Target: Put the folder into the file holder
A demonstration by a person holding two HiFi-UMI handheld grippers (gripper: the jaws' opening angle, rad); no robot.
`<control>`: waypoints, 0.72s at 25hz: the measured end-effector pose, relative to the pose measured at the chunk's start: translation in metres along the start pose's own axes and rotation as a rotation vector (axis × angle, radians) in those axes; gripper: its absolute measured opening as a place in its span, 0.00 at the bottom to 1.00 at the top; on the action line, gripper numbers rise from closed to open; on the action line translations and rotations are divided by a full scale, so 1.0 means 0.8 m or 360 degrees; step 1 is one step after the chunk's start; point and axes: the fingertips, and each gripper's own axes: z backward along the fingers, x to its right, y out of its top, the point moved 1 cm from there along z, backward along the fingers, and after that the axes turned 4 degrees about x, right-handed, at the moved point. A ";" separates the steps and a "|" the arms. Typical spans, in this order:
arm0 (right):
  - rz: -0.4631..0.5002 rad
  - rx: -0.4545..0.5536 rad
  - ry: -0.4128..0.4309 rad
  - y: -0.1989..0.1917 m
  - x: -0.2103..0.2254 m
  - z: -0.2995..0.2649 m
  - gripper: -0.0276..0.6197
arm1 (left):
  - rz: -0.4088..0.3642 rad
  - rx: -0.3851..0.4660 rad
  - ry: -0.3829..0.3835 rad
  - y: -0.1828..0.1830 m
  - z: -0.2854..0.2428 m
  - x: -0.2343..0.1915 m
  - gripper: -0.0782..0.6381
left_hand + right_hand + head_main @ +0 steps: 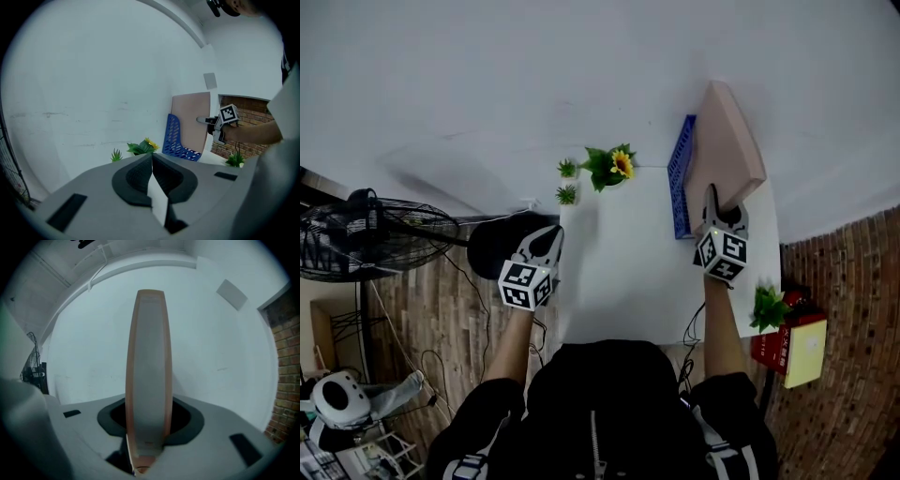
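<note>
Folder [727, 141] clamped upright in right gripper [724, 208] at blue file holder [680, 187], seemingly mid-insertion, next needing a straight lowering; left gripper [544, 242] closed, empty.

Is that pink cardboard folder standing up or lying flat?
Upright: the pink cardboard folder stands on edge, clamped between the jaws of the right gripper.

At the far right, the folder [727, 141] is coloured salmon-pink and the file holder [680, 187] blue, patterned with slots; a yellow flower [622, 165] is seen on the white table [619, 272].
</note>
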 end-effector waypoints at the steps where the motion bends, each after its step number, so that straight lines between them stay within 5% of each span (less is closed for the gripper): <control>1: -0.0002 -0.0006 0.0007 -0.003 0.000 -0.002 0.30 | 0.0001 -0.0004 -0.0003 0.000 -0.002 0.001 0.14; 18: 0.0035 0.0127 -0.0014 0.003 -0.003 0.004 0.27 | 0.0029 -0.0055 -0.0016 -0.020 -0.013 0.010 0.14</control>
